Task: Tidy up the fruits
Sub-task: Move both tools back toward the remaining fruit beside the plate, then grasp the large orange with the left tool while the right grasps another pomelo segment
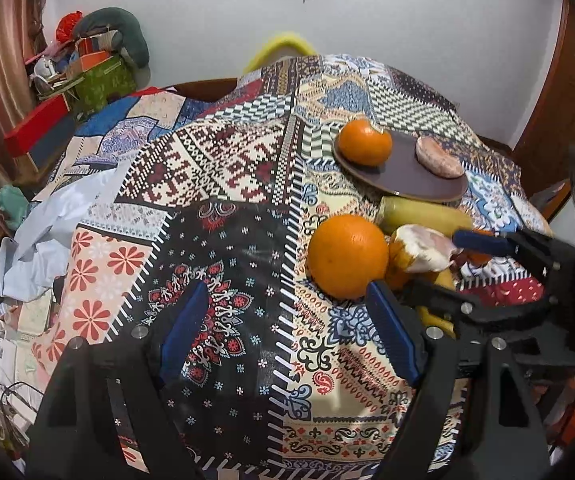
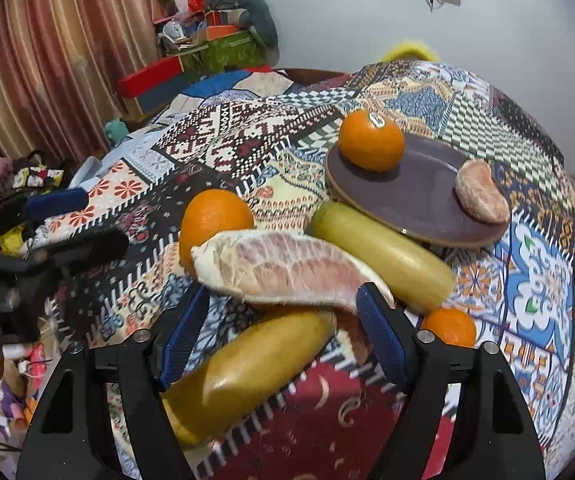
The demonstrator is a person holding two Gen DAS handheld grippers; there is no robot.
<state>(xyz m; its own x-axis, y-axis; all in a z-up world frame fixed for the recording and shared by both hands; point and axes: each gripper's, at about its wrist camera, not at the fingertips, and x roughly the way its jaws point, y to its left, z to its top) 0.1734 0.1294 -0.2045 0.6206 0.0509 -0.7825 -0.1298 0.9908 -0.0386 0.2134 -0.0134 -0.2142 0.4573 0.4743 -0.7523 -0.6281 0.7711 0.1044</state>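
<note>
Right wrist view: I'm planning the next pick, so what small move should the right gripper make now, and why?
Probably ease the right gripper forward and down until its open jaws straddle the pomelo wedge, then close. The wedge lies just ahead of the fingertips, resting across a banana, and the brown plate already holds an orange and another pomelo piece.

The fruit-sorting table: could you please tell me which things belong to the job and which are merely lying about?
Job: plate, orange on it, peeled segment on it, large segment, loose oranges, two yellow fruits.

Lying about: red box, clutter pile, curtain.
</note>
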